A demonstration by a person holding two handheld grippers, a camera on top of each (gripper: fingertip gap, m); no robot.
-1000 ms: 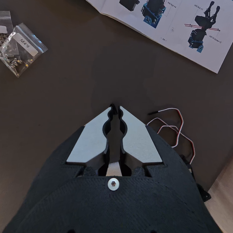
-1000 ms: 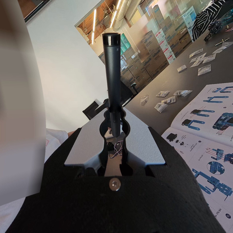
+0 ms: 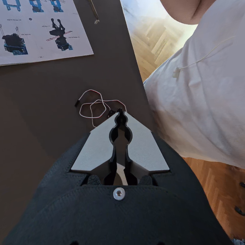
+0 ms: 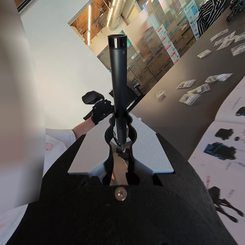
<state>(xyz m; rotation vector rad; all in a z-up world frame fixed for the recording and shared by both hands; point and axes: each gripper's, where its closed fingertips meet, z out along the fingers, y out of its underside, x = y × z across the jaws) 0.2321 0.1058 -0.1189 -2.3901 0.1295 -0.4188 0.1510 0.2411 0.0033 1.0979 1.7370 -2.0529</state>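
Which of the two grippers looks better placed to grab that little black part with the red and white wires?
Probably the left. The left gripper has its tips right at the small black part with the wires on the dark table. The right gripper is already clamped on the grey electric screwdriver.

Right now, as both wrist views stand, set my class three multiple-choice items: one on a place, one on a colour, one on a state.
1. Where does the instruction sheet lie? A floor; B dark table; C a lap.
2. What colours is the looped wire? A white and red; B green; C blue.
3. How are the right tongs? A open, empty; B hidden; C shut on the screwdriver.
Answers: B, the sheet rests flat on the tabletop; A, white and red strands show; C, the tongs clamp its dark barrel.
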